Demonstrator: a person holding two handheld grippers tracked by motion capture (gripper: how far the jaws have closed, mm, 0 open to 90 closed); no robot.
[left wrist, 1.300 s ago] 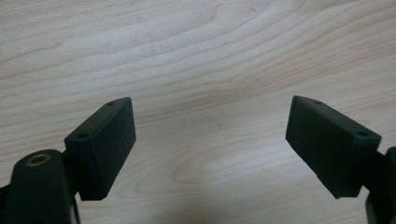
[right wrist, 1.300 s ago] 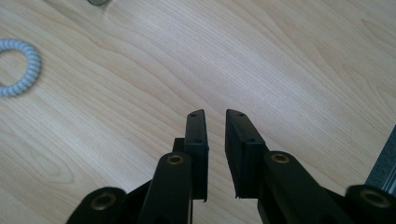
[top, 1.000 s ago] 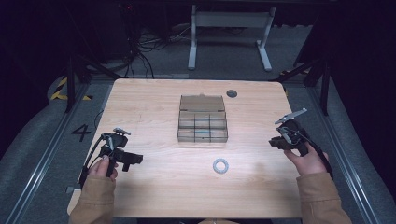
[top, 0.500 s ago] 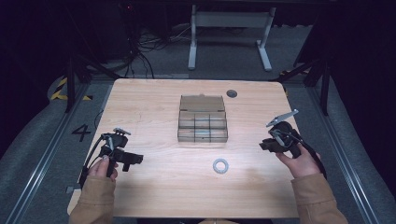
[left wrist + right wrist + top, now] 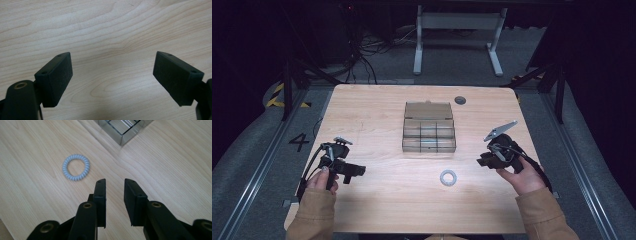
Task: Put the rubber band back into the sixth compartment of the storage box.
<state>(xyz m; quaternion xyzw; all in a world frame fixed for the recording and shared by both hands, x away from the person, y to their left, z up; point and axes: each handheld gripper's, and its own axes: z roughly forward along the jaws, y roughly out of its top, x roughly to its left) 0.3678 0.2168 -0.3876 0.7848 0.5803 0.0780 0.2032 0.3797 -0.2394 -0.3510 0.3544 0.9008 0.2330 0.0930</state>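
Note:
A small grey coiled ring lies flat on the wooden table, in front of a clear compartment box. My right gripper hovers to the right of the ring and points toward it. In the right gripper view the ring lies ahead and left of the right gripper, whose jaws stand a narrow gap apart with nothing between them. My left gripper sits near the table's front left. In the left gripper view the left gripper has its jaws spread wide over bare wood.
The clear box has its lid tipped up at the back; one corner of the box shows in the right gripper view. A small dark round disc lies near the table's far edge. Dark floor with cables and a metal stand lies beyond the table.
My right gripper has moved left and slightly nearer, toward the grey ring. The left gripper has stayed where it was.

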